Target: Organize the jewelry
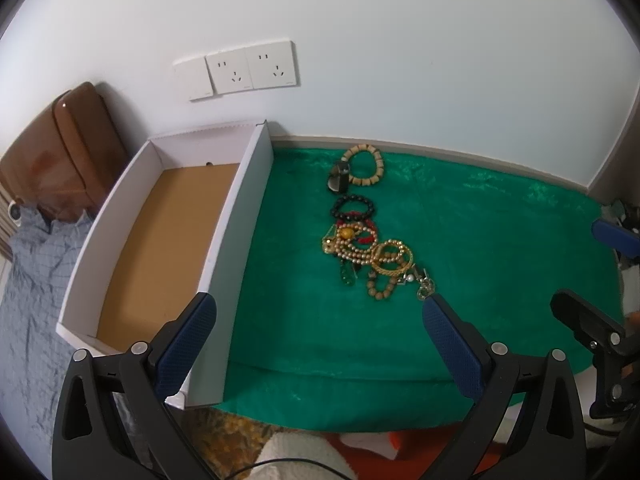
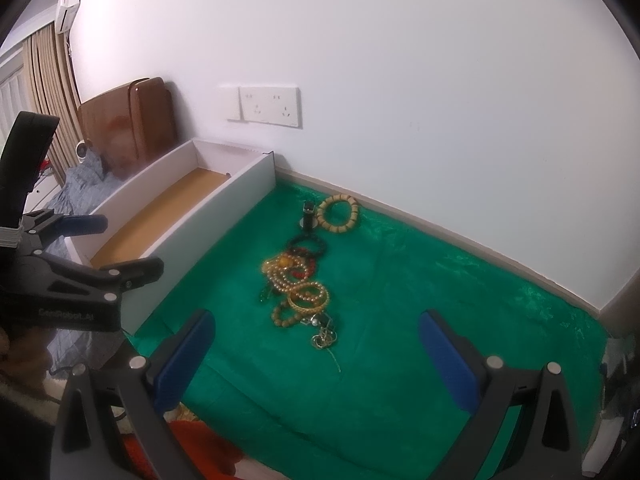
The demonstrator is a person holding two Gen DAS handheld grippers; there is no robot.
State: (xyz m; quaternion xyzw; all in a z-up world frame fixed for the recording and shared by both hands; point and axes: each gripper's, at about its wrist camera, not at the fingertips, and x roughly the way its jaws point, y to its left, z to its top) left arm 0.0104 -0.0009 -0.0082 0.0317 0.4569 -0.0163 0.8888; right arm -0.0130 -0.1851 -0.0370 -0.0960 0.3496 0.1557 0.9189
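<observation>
A pile of jewelry point(image 1: 370, 254) lies in a line on the green cloth point(image 1: 480, 240): a tan wooden bead bracelet point(image 1: 363, 165) at the far end, a black bead bracelet point(image 1: 354, 207), red and pearl strands, gold bangles point(image 1: 392, 258) and a silver chain point(image 1: 425, 284) nearest. The pile also shows in the right wrist view point(image 2: 300, 280). A white box with a brown floor point(image 1: 160, 248) stands left of the cloth. My left gripper point(image 1: 320, 312) is open and empty, hovering in front of the pile. My right gripper point(image 2: 316, 332) is open and empty, hovering just short of the chain point(image 2: 324, 334).
A white wall with sockets point(image 1: 252, 68) runs behind the cloth. A brown headboard point(image 1: 68, 148) and blue-grey bedding point(image 1: 28, 280) lie left of the box. The right gripper shows at the right edge of the left wrist view point(image 1: 600, 280). Orange fabric point(image 1: 400, 448) lies at the near edge.
</observation>
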